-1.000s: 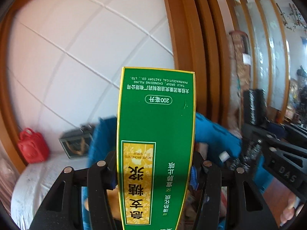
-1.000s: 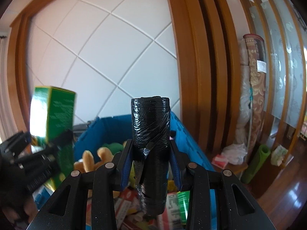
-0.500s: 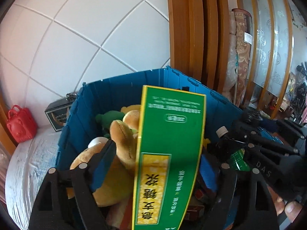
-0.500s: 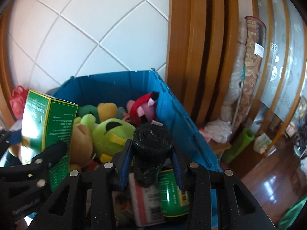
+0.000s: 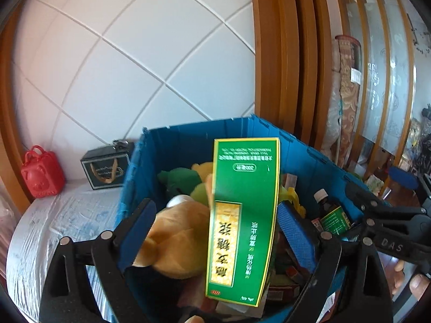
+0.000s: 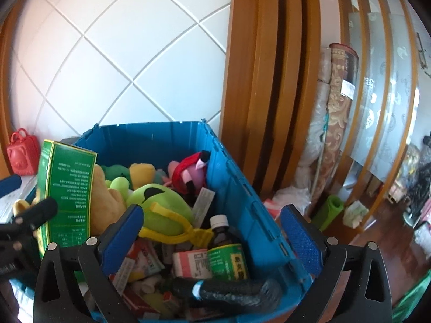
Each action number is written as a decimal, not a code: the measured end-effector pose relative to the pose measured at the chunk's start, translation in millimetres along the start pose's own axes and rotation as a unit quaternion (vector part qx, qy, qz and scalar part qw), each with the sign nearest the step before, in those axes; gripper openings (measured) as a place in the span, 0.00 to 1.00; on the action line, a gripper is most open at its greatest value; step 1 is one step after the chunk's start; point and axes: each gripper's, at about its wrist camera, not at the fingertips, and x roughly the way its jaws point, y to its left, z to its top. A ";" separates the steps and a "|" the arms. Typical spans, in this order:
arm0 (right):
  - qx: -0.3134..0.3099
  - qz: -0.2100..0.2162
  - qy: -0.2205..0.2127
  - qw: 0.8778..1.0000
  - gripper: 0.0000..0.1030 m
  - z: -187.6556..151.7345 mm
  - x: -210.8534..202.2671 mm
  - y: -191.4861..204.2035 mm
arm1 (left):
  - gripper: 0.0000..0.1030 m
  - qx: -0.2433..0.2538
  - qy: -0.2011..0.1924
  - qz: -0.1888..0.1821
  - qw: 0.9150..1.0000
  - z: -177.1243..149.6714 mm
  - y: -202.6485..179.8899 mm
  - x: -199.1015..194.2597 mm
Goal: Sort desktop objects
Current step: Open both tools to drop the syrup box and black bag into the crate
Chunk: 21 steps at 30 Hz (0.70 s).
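Both grippers hang over the blue bin [image 6: 237, 188], which fills the lower middle of each view and stands against the white tiled wall [image 5: 129, 62]. The left gripper [image 5: 215, 231] has just been opening and its jaws now stand wide; the green box [image 5: 242, 215] is between them at frame centre, upright and slightly tilted, its print upside down, and a gap shows between its left face and the left pad, while whether the right pad [image 5: 293, 231] touches its edge cannot be told. The box's lower end sits among the bin's contents, in front of a tan plush toy [image 5: 177, 242]. In the right wrist view the same box [image 6: 67, 193] stands at the left edge of the bin beside the black left gripper frame. The right gripper [image 6: 212, 239] has also just been opening; its blue pads [image 6: 121, 239] are spread wide with nothing between them. Just below, at the bottom centre of that frame, the black roll [image 6: 231, 293] lies on its side on top of small packets in the bin, clear of both pads. Above it lie a brown bottle [image 6: 226, 250] with a green label, a lime-green plush toy [image 6: 159, 207] and a red and pink plush toy [image 6: 191, 172]. A red case [image 5: 43, 172] stands at the far left by the wall.
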 end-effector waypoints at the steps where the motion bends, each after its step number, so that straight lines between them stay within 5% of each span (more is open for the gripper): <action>1: 0.000 0.000 0.000 1.000 1.00 -1.3 -3.3 2.1 | 0.90 -0.002 -0.008 0.002 1.000 -0.8 4.6 -6.6; 21: 0.013 -0.033 0.025 0.999 1.00 -21.7 -55.2 53.8 | 0.90 0.004 0.007 -0.030 1.000 -27.2 53.0 -53.8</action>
